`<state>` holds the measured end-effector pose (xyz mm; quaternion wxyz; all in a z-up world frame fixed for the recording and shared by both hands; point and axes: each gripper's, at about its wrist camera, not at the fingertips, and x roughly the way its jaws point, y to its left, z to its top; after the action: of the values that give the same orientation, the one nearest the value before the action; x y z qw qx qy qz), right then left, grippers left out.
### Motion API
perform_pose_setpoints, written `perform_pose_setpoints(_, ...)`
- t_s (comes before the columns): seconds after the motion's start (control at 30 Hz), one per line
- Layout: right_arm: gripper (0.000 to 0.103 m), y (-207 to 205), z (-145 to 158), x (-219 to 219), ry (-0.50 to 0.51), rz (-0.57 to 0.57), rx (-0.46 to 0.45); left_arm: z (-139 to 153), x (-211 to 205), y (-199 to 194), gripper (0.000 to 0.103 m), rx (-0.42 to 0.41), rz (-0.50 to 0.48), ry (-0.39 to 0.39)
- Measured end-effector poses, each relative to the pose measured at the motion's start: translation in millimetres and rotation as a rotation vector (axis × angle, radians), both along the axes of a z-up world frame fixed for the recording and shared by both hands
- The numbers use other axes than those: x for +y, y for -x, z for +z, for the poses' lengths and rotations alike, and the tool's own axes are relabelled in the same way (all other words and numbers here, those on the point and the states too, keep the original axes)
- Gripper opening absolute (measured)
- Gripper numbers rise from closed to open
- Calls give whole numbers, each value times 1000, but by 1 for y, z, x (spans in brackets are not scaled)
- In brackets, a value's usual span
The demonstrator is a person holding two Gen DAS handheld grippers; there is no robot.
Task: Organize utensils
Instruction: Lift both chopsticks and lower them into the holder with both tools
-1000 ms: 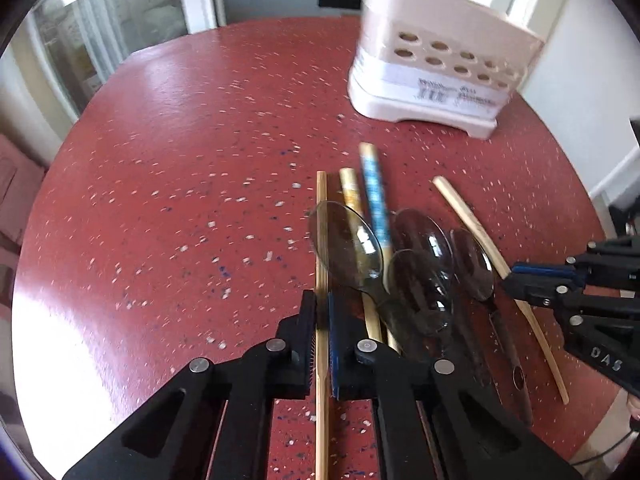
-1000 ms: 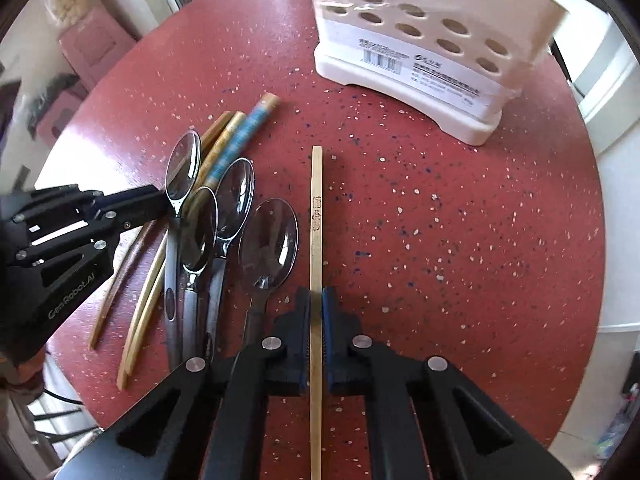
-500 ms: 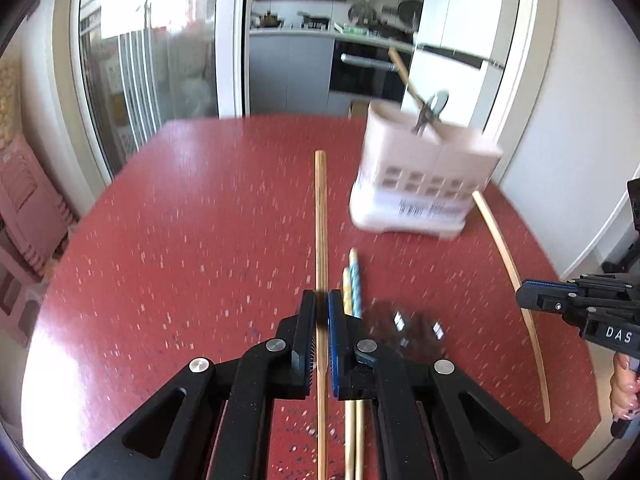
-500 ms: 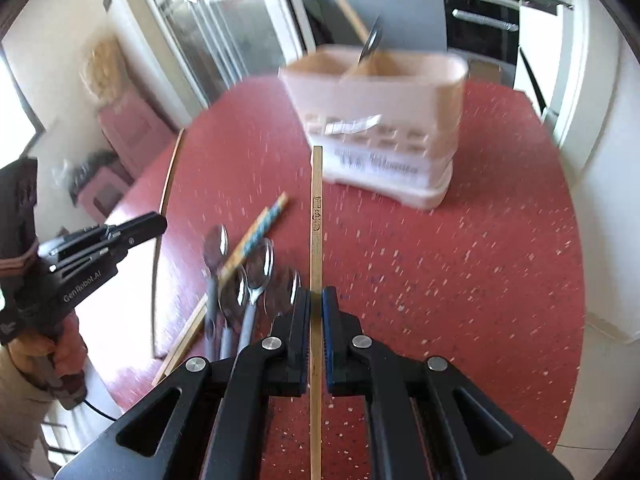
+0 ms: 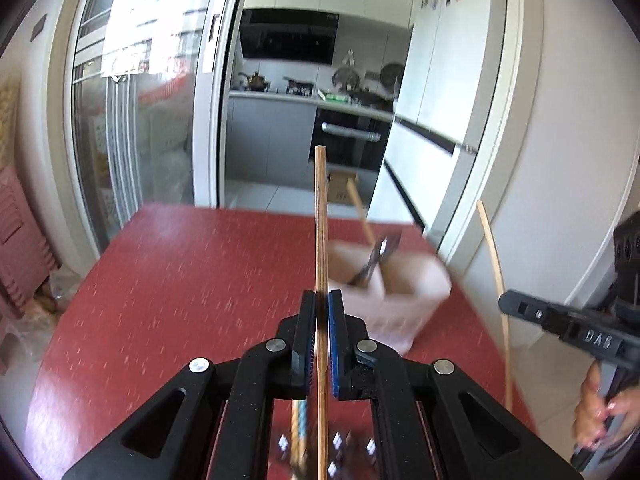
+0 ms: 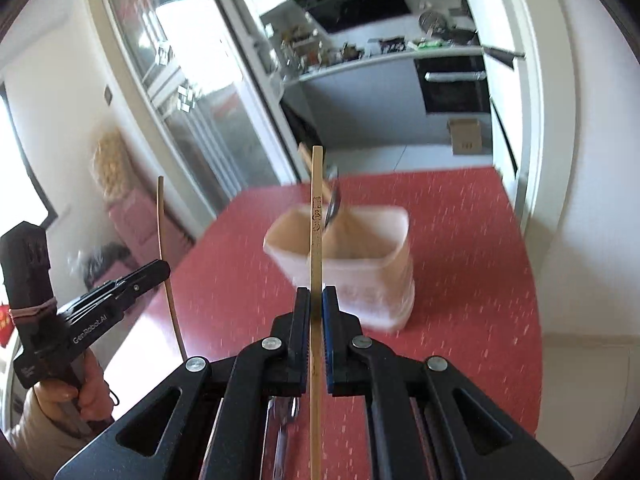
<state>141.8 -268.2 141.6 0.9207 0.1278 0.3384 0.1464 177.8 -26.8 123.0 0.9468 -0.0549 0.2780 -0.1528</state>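
Red speckled table [image 5: 168, 280]: you pinch one bamboo chopstick [image 5: 321, 240] per gripper, left [image 5: 321, 344] & right [image 6: 316, 340], aimed 12 o'clock at the beige plastic caddy [image 6: 360, 272], prob. for insertion.

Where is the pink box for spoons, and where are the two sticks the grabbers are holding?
pink utensil holder [image 6: 384, 276]: right wrist view, on its front wall.
left chopstick [image 5: 321, 220]: left wrist view, on the shaft above the gripper.
right chopstick [image 6: 316, 240]: right wrist view, on the shaft by the engraved marks.

The left gripper [image 6: 160, 270] reads "GenRobot.AI"; the right gripper [image 5: 505, 303] reads "DAS" (the chopstick [image 6: 316, 240] bears engraved characters, illegible).
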Motion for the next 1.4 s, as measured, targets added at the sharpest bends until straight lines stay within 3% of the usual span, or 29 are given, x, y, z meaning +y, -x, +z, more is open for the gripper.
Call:
perform_pose_setpoints(0.27,6,-53,29,-16,-54,-71,-108,36,-20,-57,35,-87,-2,55)
perform_pose_setpoints(0.57,6,-107,46,-13,-29,-110,-243,36,-44,-117,35,-157,37,72)
perform_pose_setpoints(0.73,6,-126,33,-1,30,-124,-298,16,-48,-133,35,-164,66,82)
perform_pose_setpoints(0.9,6,-138,8,8,90,-134,-313,-7,-55,-138,35,-167,79,38)
perform_pose_setpoints(1.13,6,-134,-32,16,151,-132,-283,-37,-63,-134,35,-135,72,-17)
perform_pose_setpoints(1.4,6,-120,-47,21,216,-102,-287,-53,-69,-126,35,-109,71,-75)
